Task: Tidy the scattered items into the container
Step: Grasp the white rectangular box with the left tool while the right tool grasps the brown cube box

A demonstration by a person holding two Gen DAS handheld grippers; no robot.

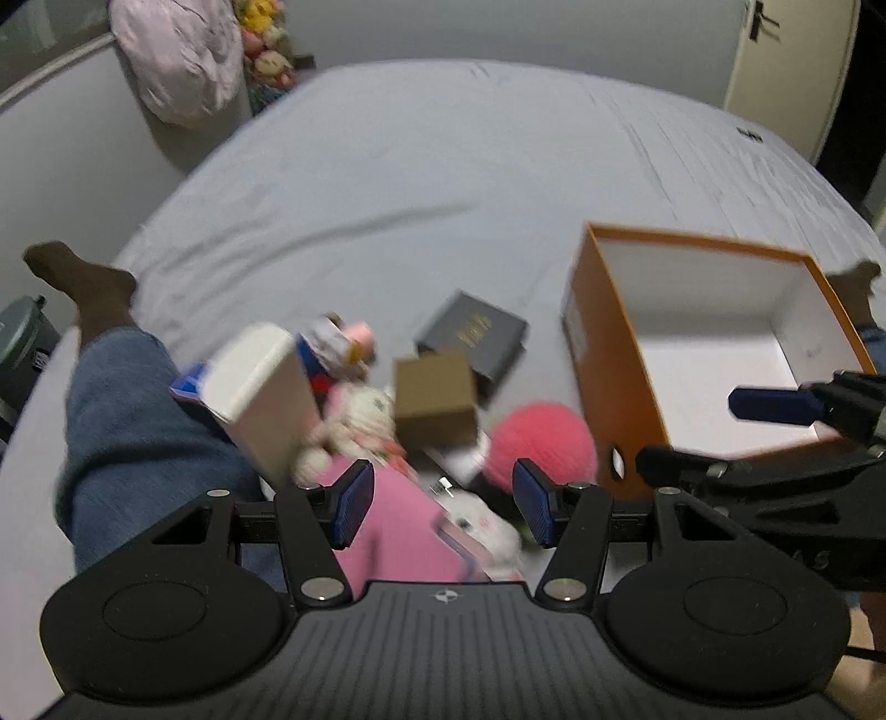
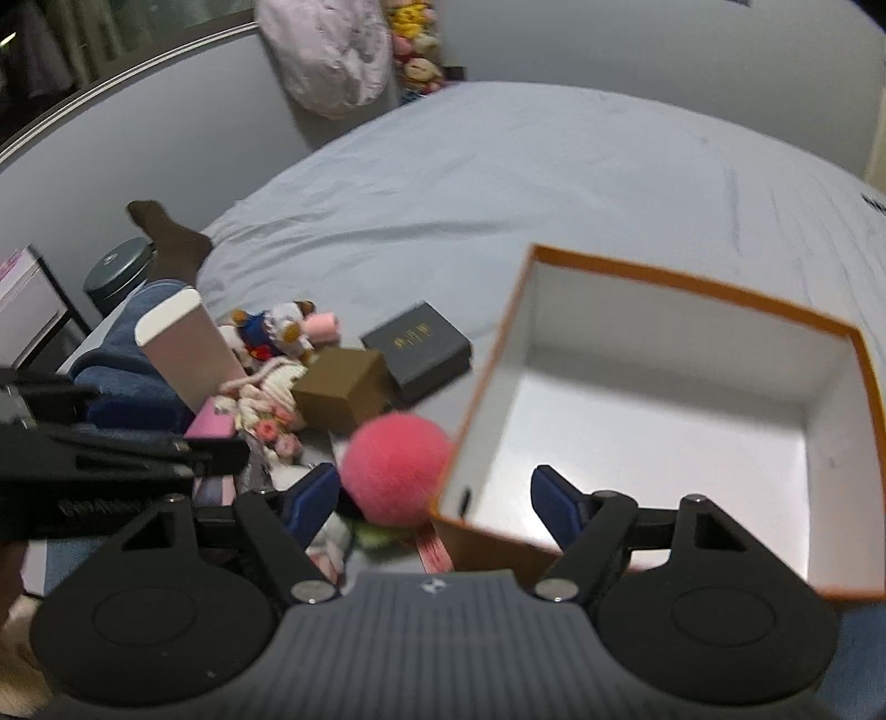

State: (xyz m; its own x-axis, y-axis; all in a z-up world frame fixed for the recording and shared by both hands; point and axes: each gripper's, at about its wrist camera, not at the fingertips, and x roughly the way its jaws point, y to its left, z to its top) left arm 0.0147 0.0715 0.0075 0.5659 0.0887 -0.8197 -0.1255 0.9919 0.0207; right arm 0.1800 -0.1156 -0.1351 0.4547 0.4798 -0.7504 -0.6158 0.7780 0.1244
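Note:
An orange box (image 2: 692, 288) with a white inside stands open on the bed, nothing visible in it. Left of it lies a heap: a pink fuzzy ball (image 2: 396, 471), a brown carton (image 2: 340, 387), a dark box with gold lettering (image 2: 418, 346), a tall white carton (image 2: 188, 354) and small plush toys (image 2: 277, 327). My right gripper (image 2: 434, 501) is open and straddles the box's near left wall, one pad inside, the ball by the other. My left gripper (image 1: 443, 504) is open above a flat pink item (image 1: 396, 531) and a white plush (image 1: 487, 526). The orange box (image 1: 609, 376) is to its right.
A person's leg in jeans with a dark sock (image 1: 111, 387) rests along the bed's left edge beside the heap. The grey sheet (image 1: 443, 166) stretches far behind. A pale pink bundle (image 1: 177, 61) and plush toys (image 1: 266, 50) sit at the back left; a round dark bin (image 2: 119, 271) stands off the bed.

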